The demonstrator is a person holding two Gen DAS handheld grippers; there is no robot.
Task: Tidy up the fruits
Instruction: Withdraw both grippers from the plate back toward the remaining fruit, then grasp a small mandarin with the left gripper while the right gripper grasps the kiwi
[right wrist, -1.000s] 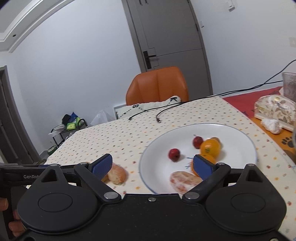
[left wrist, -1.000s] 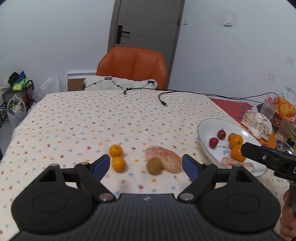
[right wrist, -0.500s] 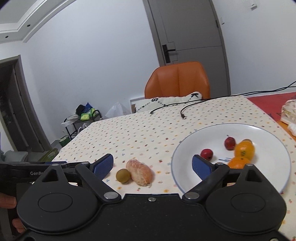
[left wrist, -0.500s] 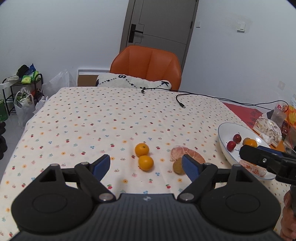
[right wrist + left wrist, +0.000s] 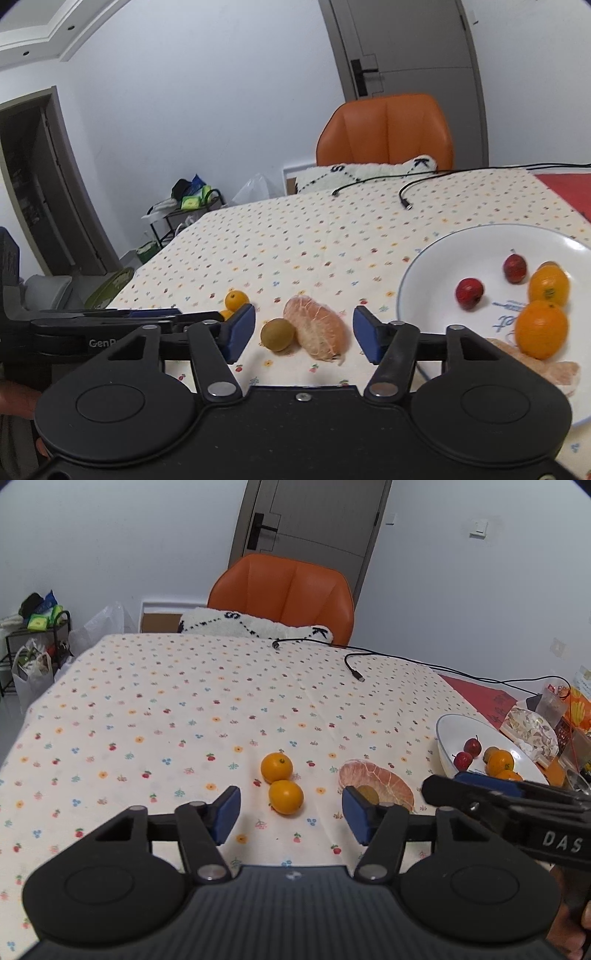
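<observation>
Two small oranges (image 5: pixel 282 782) lie together on the flowered tablecloth, just ahead of my left gripper (image 5: pixel 291 814), which is open with nothing between its fingers. A peeled citrus fruit (image 5: pixel 380 784) and a brown kiwi (image 5: pixel 277 334) lie to their right. In the right wrist view my right gripper (image 5: pixel 303 334) is open and empty, with the kiwi and the peeled citrus fruit (image 5: pixel 317 330) just beyond its fingertips. The white plate (image 5: pixel 424 273) at the right holds two red fruits (image 5: pixel 469 291), two oranges (image 5: pixel 541 328) and a peeled piece.
A black cable (image 5: pixel 354 666) lies across the far side of the table. An orange chair (image 5: pixel 284 590) with a white cushion stands behind it. Packets and a cup (image 5: pixel 550 705) crowd the right edge past the plate. A rack with bags (image 5: pixel 33 638) stands at the left.
Both grippers have shifted left: the right one swung off the plate toward the kiwi and peeled fruit, the left one now has the two oranges centred ahead. Both stayed open.
</observation>
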